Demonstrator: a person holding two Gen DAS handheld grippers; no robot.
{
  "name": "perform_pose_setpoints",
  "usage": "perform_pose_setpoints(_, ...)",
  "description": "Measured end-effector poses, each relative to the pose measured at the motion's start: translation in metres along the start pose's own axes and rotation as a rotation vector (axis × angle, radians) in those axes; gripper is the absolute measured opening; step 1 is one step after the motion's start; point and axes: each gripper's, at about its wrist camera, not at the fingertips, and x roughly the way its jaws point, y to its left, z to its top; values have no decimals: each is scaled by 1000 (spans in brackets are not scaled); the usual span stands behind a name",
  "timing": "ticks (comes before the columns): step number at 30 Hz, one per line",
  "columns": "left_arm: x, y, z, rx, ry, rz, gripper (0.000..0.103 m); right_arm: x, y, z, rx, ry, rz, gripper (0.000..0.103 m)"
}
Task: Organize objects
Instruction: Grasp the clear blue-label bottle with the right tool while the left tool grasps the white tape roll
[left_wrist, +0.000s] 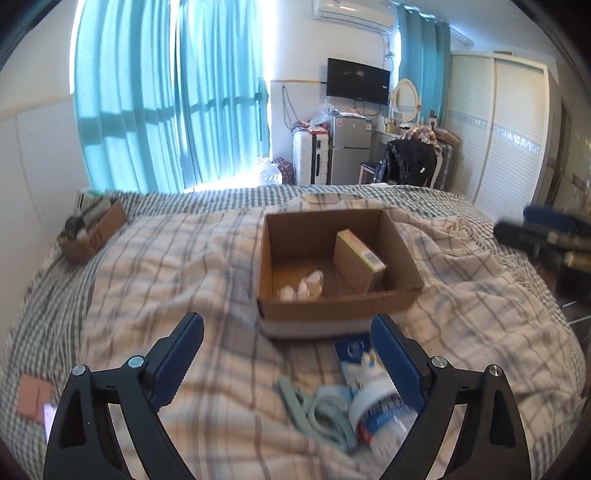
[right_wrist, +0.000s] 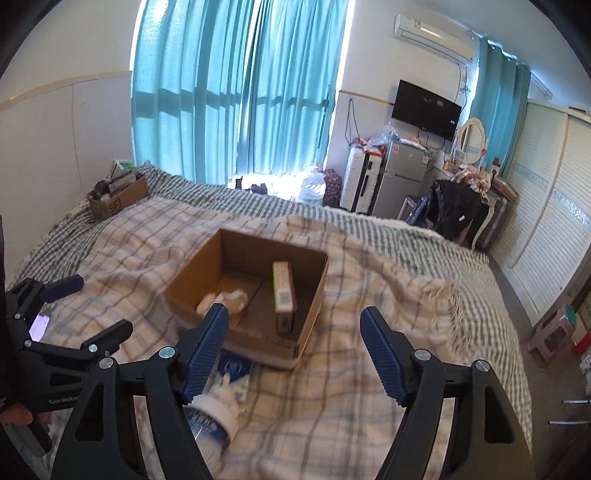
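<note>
Bottle (left_wrist: 373, 410) nearest, teal hanger (left_wrist: 317, 410) beside — cardboard box (left_wrist: 332, 308) beyond

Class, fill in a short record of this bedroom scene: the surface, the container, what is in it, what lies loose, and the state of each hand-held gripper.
surface: bed with a checked blanket
container: open cardboard box
in the box: carton on edge, white wad
loose beside the box: bottle, blue packet, pale green cord
left hand-held gripper: open, empty
right hand-held gripper: open, empty
</note>
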Motion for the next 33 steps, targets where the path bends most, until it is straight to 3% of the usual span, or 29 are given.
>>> perform_pose_setpoints(7, 1, 8, -50, -7, 25, 9, 95, 28, 42, -69, -9, 136, 14, 74)
perform_pose_setpoints(9, 3, 12, -64, -3, 41, 41, 95, 40, 54, -83, -16, 172, 14, 74)
perform_pose_setpoints(16, 9, 26, -79, -33, 81, 60, 95, 69, 86, -127, -7, 316, 67, 74)
perform_pose_setpoints(28, 16, 34, -84, -64, 120, 69, 95, 85, 107, -151, -57, 388, 67, 74)
perform_pose_setpoints(29, 16, 33, -83, -61, 119, 69, 95, 82, 106, -151, -58, 382, 67, 65)
perform_pose_setpoints(33, 14, 27, -82, -66, 118, 62, 95, 53, 97, -141, -78, 311, 83, 64)
